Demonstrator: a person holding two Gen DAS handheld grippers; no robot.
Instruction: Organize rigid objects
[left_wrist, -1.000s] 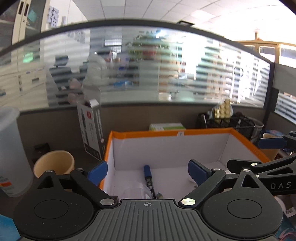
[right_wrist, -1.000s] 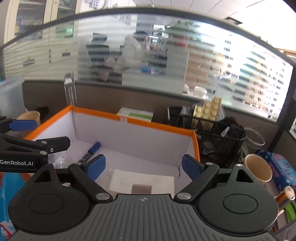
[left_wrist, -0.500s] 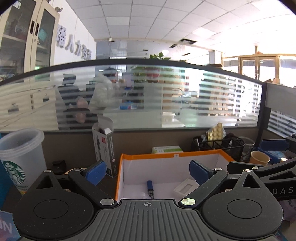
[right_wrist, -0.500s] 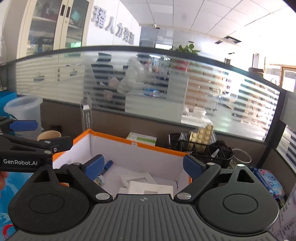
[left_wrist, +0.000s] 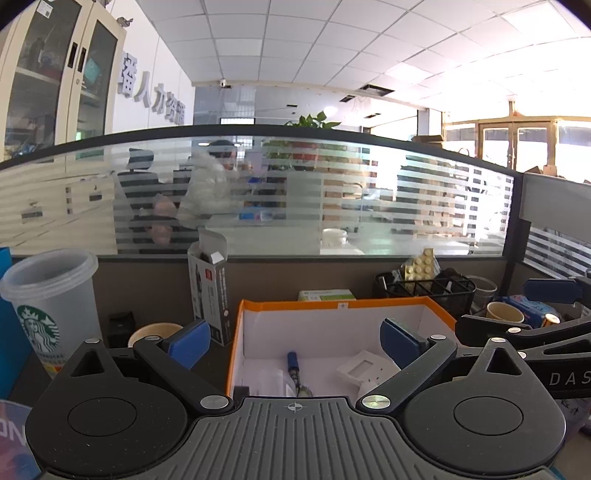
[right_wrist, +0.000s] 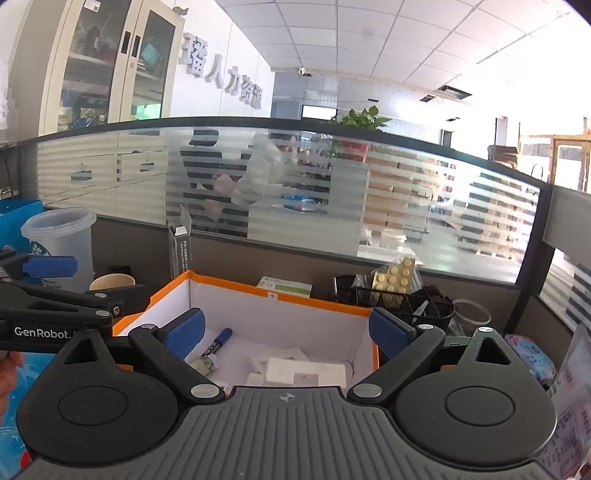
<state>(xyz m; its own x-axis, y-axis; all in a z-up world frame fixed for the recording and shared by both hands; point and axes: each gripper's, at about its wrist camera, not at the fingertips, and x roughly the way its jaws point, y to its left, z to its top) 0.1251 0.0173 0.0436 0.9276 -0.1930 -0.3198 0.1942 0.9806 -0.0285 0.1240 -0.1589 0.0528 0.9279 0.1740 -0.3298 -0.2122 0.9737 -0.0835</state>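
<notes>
We hold both grippers above and behind the near wall of the orange-edged white cardboard box (left_wrist: 343, 305), both pointing slightly down toward it. Our left gripper (left_wrist: 295, 338) has its blue-padded fingers spread wide with nothing between them; our right gripper (right_wrist: 284, 328) has just been opening its jaws and now stands wide too, empty. Inside the box lie the things already put away: a blue-capped marker pen (left_wrist: 293, 365), its long axis running almost straight away from our left fingers, cap toward the far wall, and flat white rectangular plastic frames (right_wrist: 295, 369) on the box floor, nearer our right side. From the right wrist view the same marker lies slanted, cap up and to the right, just inside the left finger. We judge that nothing in the box needs our fingers now; the next rigid thing must come from outside it. The tan paper cup (left_wrist: 155, 330) left of the box lies closest to our left gripper, while a second paper cup (left_wrist: 504, 314) and the black wire mesh desk organizer (right_wrist: 395, 299) lie right of the box, closer to our right.
</notes>
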